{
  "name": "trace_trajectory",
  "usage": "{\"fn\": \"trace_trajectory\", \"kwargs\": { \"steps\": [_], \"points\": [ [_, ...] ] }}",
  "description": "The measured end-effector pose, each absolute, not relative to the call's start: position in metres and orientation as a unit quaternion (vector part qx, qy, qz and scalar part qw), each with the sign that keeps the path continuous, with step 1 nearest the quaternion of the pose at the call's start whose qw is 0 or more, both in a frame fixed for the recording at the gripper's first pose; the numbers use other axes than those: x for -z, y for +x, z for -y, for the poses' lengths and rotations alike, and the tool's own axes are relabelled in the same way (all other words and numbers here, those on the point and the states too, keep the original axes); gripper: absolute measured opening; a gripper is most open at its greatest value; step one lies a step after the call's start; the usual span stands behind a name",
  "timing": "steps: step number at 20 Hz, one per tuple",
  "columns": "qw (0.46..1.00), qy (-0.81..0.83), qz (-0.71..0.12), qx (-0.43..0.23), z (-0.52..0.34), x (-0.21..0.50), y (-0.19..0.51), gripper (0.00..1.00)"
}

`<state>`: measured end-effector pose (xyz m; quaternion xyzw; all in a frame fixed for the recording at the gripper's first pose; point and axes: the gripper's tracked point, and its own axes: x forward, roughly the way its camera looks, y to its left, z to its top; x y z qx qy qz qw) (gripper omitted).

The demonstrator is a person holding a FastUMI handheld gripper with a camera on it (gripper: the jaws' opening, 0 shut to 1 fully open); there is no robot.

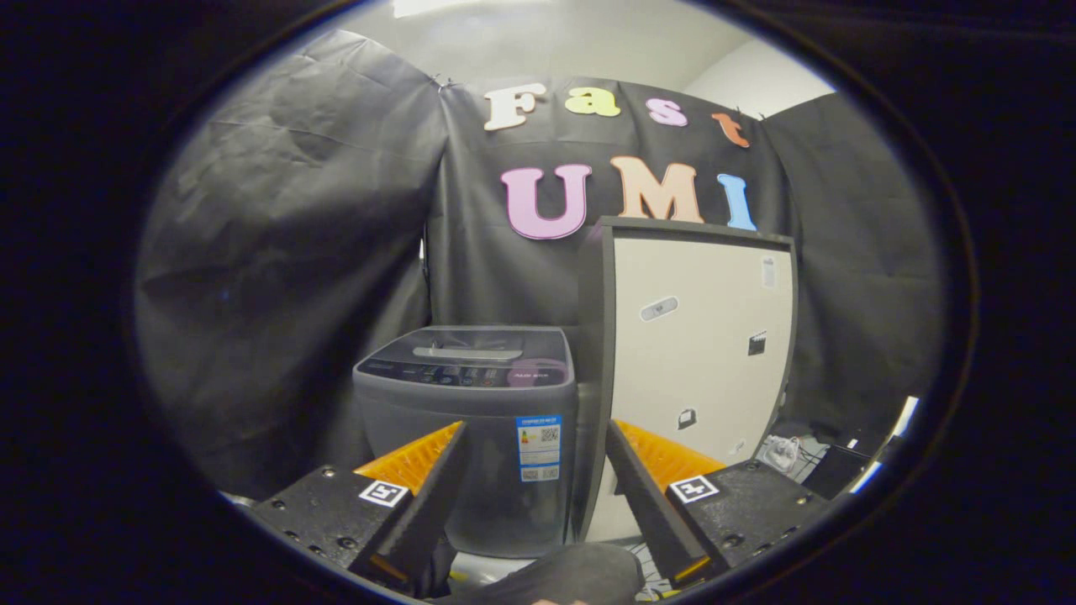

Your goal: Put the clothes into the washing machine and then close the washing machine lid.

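A grey top-loading washing machine [471,420] stands on the floor beyond my fingers, against the black booth wall. Its dark lid [471,346] lies flat and shut, with a control strip along its front. My gripper [535,427] is open, its two fingers spread wide with the machine's front showing in the gap between them. Nothing is pressed between the fingers. A dark rounded piece of cloth [563,576] sits low between the finger bases, close to the camera; I cannot tell whether it is a garment or a sleeve.
A tall cabinet [698,353] with a pale front and dark frame stands right beside the washing machine, on its right. Cables and a white plug [782,454] lie on the floor further right, next to a dark box [836,470].
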<state>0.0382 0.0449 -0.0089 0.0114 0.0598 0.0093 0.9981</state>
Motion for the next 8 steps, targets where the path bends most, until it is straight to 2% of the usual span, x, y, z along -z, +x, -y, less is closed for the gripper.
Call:
{"fn": "trace_trajectory", "kwargs": {
  "steps": [8],
  "points": [
    [0.998,0.008,-0.058,-0.010,-0.0495,0.0095,0.0297,0.97]
  ]
}}
